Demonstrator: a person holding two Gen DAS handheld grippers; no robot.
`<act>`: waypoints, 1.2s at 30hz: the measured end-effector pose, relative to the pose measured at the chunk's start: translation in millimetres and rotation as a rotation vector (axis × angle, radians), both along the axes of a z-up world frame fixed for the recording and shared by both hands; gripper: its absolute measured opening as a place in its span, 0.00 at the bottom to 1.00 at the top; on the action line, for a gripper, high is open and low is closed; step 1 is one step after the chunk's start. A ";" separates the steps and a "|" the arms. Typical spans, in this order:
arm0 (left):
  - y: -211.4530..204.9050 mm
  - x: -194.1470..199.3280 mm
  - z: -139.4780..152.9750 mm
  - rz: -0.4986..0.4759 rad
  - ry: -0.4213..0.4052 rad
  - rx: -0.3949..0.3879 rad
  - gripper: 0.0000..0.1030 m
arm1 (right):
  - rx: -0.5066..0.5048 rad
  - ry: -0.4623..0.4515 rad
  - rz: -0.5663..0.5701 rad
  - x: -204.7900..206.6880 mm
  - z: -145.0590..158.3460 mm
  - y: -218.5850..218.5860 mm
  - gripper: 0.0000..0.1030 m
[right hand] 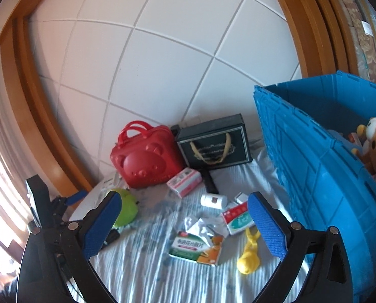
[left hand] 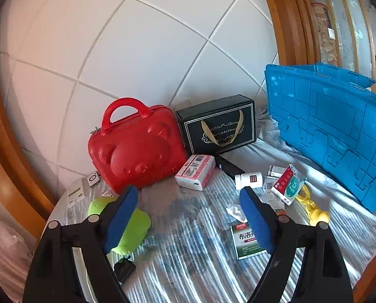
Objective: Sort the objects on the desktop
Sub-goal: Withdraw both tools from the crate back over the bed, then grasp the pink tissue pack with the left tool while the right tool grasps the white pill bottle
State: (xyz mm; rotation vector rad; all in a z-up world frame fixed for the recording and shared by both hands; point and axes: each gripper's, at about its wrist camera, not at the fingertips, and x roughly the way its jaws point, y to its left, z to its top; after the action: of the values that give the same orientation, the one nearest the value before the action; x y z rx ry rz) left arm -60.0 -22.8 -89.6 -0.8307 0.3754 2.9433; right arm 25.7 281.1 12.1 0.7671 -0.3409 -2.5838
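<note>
Just ahead of left tongs [left hand: 189,217]: pink box [left hand: 195,171]

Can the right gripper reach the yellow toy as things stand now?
Probably yes. The right gripper is open and empty, and the yellow toy lies uncovered on the cloth beside the blue crate, with nothing above it.

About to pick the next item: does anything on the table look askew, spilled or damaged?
Yes: the white pill bottle lies tipped on its side below the black gift box, and crumpled foil packets are strewn loose beside the green medicine box. No spill visible.
</note>
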 end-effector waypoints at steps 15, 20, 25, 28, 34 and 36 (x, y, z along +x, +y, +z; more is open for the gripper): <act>-12.0 -97.9 -45.2 0.067 -0.105 0.045 0.80 | 0.204 -0.124 0.214 -129.9 -81.3 -54.0 0.99; -20.7 -133.0 -67.8 0.070 -0.143 0.056 0.80 | 0.252 -0.181 0.293 -170.5 -120.2 -88.0 0.99; -20.5 -185.7 -97.9 -0.011 -0.211 0.078 0.80 | 0.317 -0.239 0.326 -202.4 -155.5 -109.7 0.99; -19.6 -222.4 -123.3 -0.075 -0.265 0.072 0.80 | 0.332 -0.263 0.329 -217.8 -168.3 -111.7 0.99; -11.7 -286.4 -177.9 -0.210 -0.405 -0.017 0.80 | 0.342 -0.295 0.336 -243.1 -187.2 -110.6 0.99; -12.2 -302.7 -192.3 -0.224 -0.436 -0.054 0.80 | 0.355 -0.302 0.350 -252.1 -194.6 -112.2 0.99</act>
State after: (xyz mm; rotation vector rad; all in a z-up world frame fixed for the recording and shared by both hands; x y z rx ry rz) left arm -362.7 -35.0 -282.0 -1.3031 0.4793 2.4684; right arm -226.4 168.9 -182.5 1.2254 0.1627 -2.2203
